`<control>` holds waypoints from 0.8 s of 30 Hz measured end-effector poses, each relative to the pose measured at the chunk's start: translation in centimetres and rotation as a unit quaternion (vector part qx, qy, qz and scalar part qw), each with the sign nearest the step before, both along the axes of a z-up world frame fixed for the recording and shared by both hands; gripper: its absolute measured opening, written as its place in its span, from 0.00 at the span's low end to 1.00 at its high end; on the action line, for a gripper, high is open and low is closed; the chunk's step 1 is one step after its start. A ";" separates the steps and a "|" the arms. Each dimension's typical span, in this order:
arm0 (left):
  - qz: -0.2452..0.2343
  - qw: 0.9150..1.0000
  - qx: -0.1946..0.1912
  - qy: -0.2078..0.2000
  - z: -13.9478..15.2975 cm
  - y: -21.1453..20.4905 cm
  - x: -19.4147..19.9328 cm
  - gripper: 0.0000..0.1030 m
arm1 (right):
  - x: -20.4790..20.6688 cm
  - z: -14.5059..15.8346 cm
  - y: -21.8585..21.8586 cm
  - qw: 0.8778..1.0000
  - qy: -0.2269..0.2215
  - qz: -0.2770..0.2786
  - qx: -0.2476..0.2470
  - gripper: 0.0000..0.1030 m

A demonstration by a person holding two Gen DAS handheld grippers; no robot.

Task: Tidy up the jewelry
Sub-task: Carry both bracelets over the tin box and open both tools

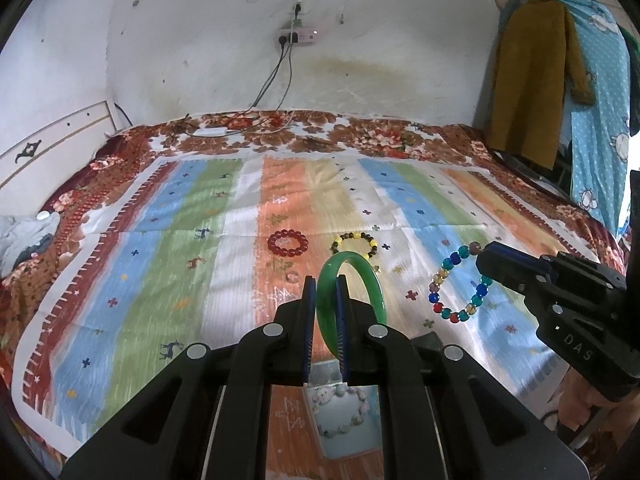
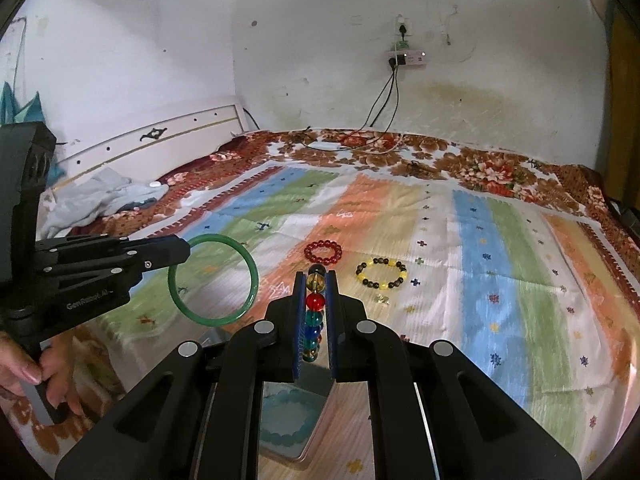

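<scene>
Left fingers [image 1: 325,280] clamping jade bangle [image 1: 362,280] by its rim, right fingers [image 2: 316,280] pinching multicolour bead bracelet [image 2: 315,312]; smooth bangle risking slipping onto the bed [image 2: 520,240].

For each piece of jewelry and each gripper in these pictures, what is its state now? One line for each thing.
left gripper: shut on the green bangle.
green bangle: held upright, lifted above the blanket.
right gripper: shut on the multicolored bead bracelet.
multicolored bead bracelet: held, hanging open in the air.
red bead bracelet: lying flat on the striped blanket.
yellow and black bead bracelet: lying flat, apart from the red one.
</scene>
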State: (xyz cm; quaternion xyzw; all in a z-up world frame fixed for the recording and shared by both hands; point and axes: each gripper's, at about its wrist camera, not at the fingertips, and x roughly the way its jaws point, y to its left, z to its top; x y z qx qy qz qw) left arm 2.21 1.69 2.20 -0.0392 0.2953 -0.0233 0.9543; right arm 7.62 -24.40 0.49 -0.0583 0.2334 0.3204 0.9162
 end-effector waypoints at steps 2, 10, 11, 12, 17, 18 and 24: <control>-0.001 1.000 0.001 0.000 -0.1 -0.1 -0.4 0.09 | -0.4 -0.1 -0.1 1.000 0.001 0.002 -0.001 0.10; 0.003 1.000 0.002 0.000 -0.4 -0.3 -2.0 0.09 | -1.9 -0.6 -0.1 1.000 0.012 0.011 -0.004 0.10; 0.003 1.000 0.002 0.002 -0.4 -0.3 -2.1 0.09 | -2.0 -0.7 -0.1 1.000 0.013 0.012 -0.004 0.10; 0.004 1.000 0.003 0.003 -0.5 -0.4 -2.2 0.09 | -2.1 -0.7 -0.1 1.000 0.014 0.014 -0.004 0.10; 0.001 1.000 0.005 0.010 -0.8 -0.8 -2.6 0.09 | -2.9 -0.8 0.0 1.000 0.020 0.020 -0.003 0.10; -0.001 1.000 0.005 0.012 -0.8 -0.9 -2.7 0.09 | -3.0 -0.8 0.0 1.000 0.020 0.020 -0.003 0.10; -0.007 1.000 0.009 0.023 -1.3 -1.4 -2.8 0.09 | -3.3 -0.8 0.0 0.999 0.025 0.026 0.001 0.10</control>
